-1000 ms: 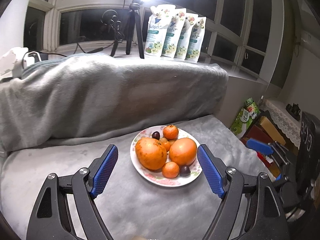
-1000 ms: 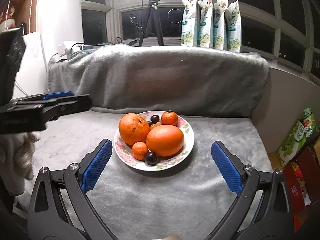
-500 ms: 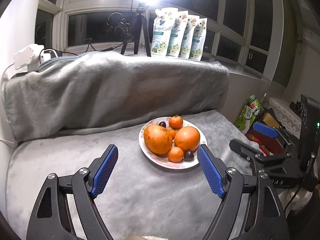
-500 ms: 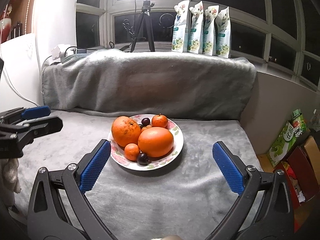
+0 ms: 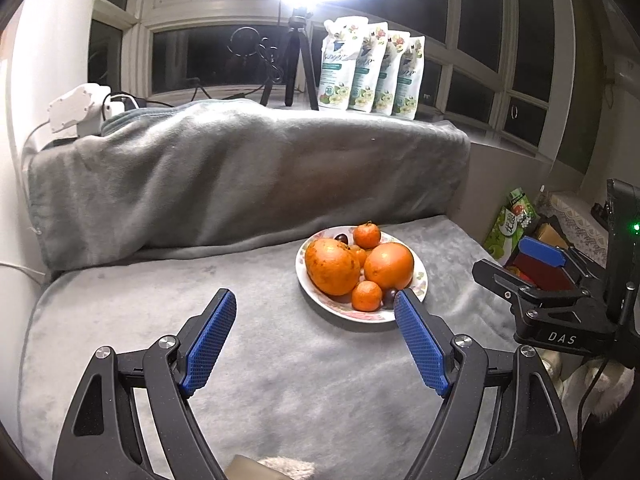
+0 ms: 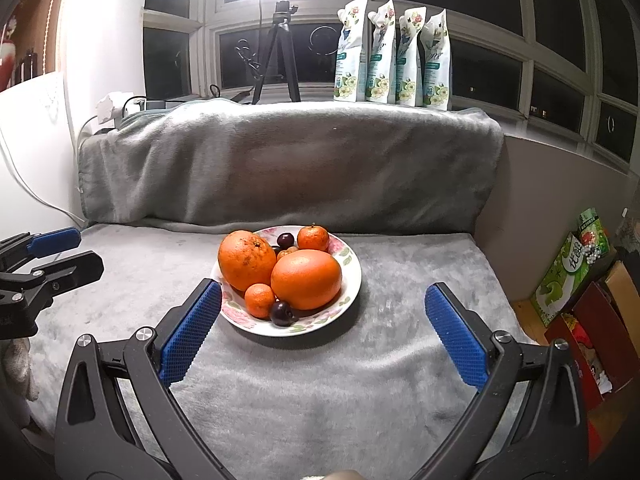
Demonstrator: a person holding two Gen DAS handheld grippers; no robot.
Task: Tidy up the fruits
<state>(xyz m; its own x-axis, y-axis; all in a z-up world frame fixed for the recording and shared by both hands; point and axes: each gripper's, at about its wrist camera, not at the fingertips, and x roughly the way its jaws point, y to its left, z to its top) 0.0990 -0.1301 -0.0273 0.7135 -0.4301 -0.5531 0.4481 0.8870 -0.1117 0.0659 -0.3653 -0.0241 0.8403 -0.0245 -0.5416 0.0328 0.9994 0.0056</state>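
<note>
With both the left tool [image 5: 316, 312] and the right tool [image 6: 322, 304] spread wide and empty short of the plate [image 6: 350, 284] on the grey blanket-covered surface [image 6: 320, 380], nudging the heaped oranges [image 6: 306, 279] could roll the small fruit off.
</note>
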